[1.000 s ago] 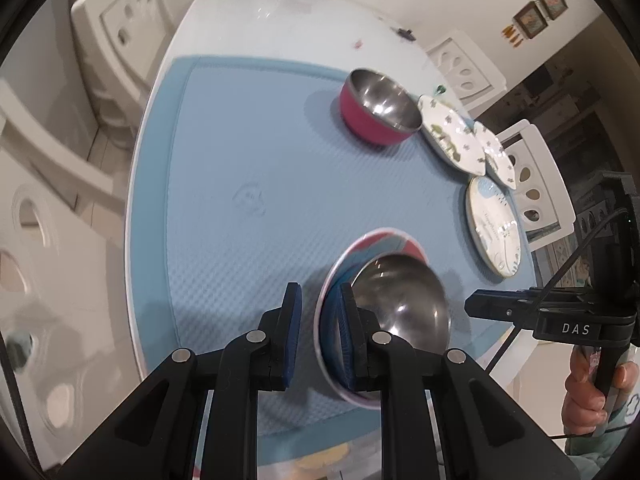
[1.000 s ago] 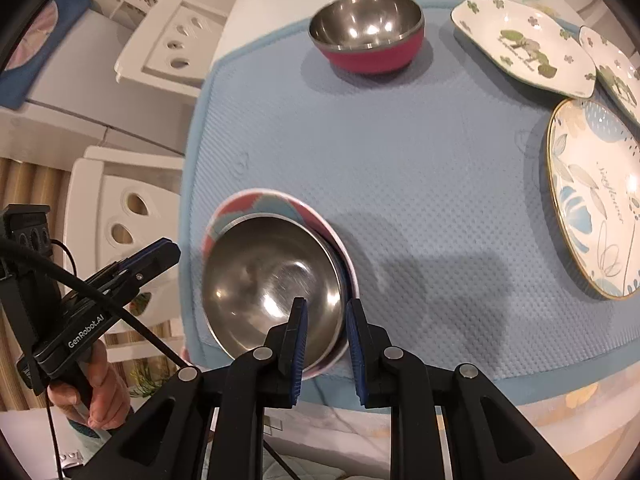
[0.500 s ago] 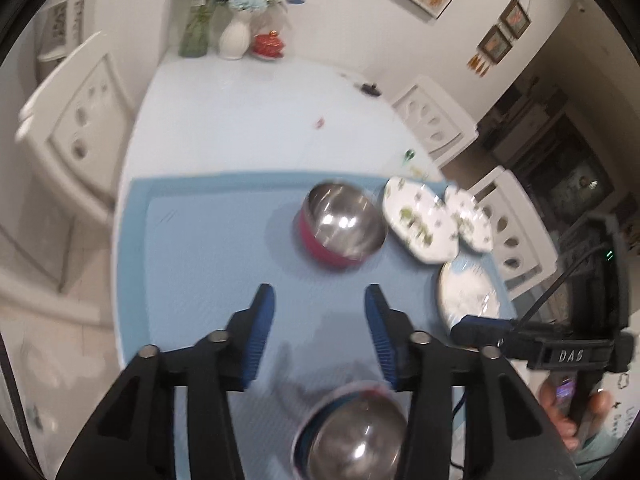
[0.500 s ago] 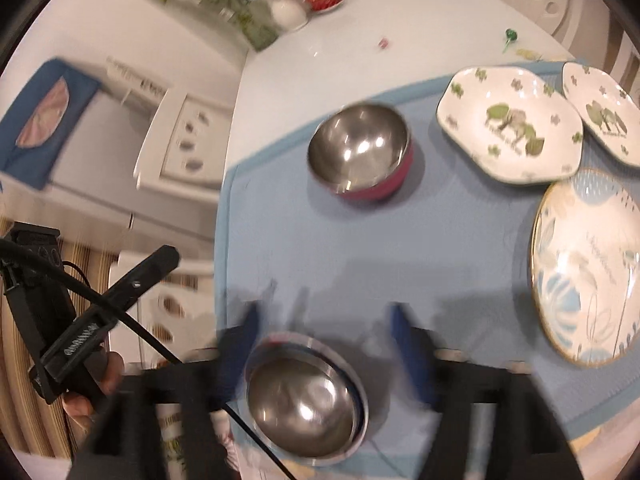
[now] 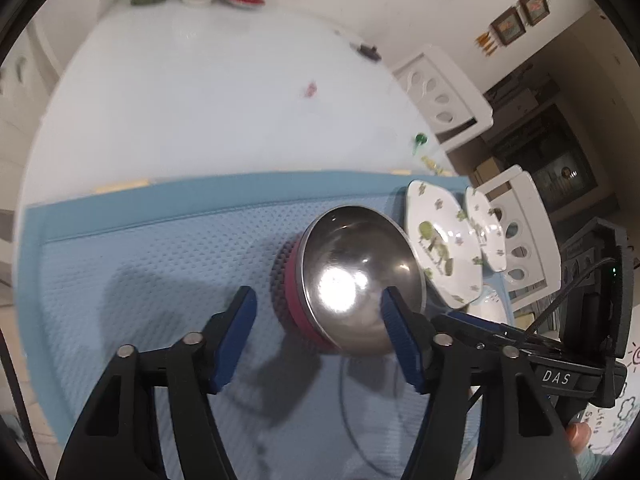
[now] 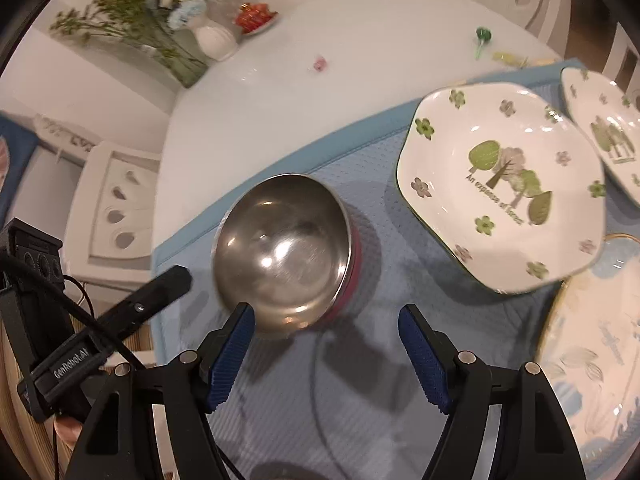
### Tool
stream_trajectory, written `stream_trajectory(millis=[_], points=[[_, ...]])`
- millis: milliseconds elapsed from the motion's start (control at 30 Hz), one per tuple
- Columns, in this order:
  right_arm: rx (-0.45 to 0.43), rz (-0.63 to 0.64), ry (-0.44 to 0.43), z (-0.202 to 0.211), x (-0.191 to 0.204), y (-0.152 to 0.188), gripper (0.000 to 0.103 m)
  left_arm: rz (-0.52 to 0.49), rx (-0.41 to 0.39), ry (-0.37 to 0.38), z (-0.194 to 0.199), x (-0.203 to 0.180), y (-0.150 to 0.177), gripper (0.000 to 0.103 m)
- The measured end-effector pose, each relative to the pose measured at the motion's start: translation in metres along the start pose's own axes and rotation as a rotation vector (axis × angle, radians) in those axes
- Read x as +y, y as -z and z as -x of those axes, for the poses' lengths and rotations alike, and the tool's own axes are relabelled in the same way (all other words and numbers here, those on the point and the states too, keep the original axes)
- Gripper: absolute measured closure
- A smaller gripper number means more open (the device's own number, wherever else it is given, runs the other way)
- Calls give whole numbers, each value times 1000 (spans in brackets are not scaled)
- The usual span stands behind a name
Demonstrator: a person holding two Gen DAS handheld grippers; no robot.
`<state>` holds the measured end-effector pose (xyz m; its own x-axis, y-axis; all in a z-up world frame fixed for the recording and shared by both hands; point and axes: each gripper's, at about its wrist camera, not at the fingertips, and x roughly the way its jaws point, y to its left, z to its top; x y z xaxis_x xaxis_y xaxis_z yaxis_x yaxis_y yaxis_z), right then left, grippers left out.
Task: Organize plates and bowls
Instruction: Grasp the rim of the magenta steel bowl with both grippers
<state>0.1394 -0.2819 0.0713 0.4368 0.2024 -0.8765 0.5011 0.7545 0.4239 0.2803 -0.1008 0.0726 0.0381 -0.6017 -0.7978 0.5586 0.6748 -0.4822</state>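
A pink bowl [image 5: 360, 272] with a shiny steel inside stands upright on the blue mat [image 5: 160, 264]. My left gripper [image 5: 317, 304] is open; its near-left rim lies between the pads, not pressed. In the right wrist view the same pink bowl [image 6: 280, 248] sits just beyond my open right gripper [image 6: 326, 320], whose left pad is close to the near rim. Nothing is held by either. A white plate with green trees [image 6: 500, 192], a second one like it [image 6: 604, 132] and a gold-rimmed plate with blue leaves [image 6: 600, 360] lie to the right.
The white table [image 5: 200, 100] stretches beyond the mat, with a vase of flowers [image 6: 212, 40], a red dish [image 6: 256, 16], a small pink scrap [image 6: 319, 64] and a green trinket [image 6: 482, 36]. White chairs [image 5: 444, 96] ring the table. A person's hand [image 6: 68, 428] holds the left gripper's handle.
Both grippers were shut on the rim of a nested steel bowl at the mat's near edge. They let go, opened and moved forward to the pink bowl; the nested bowl is out of view.
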Motion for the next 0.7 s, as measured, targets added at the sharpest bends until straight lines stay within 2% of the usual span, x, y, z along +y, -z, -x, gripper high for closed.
stream_trajectory(millis=[167, 267, 333, 400, 467, 600, 700], points=[[30, -16, 12, -27, -5, -9, 36, -8, 53, 19, -30, 6, -4, 52], [44, -19, 15, -39, -6, -13, 41, -6, 68, 32, -39, 11, -5, 60], [54, -19, 19, -47, -6, -14, 48, -2, 80, 33, -46, 15, -5, 66], [63, -20, 18, -54, -6, -16, 55, 3, 94, 39, -52, 17, -6, 77], [63, -13, 20, -58, -5, -17, 59, 6, 99, 43, -56, 18, -6, 81], [59, 6, 33, -62, -1, -15, 63, -13, 90, 36, -56, 17, -5, 82], [63, 7, 44, -65, 2, -13, 73, -16, 90, 31, -59, 15, -6, 83]])
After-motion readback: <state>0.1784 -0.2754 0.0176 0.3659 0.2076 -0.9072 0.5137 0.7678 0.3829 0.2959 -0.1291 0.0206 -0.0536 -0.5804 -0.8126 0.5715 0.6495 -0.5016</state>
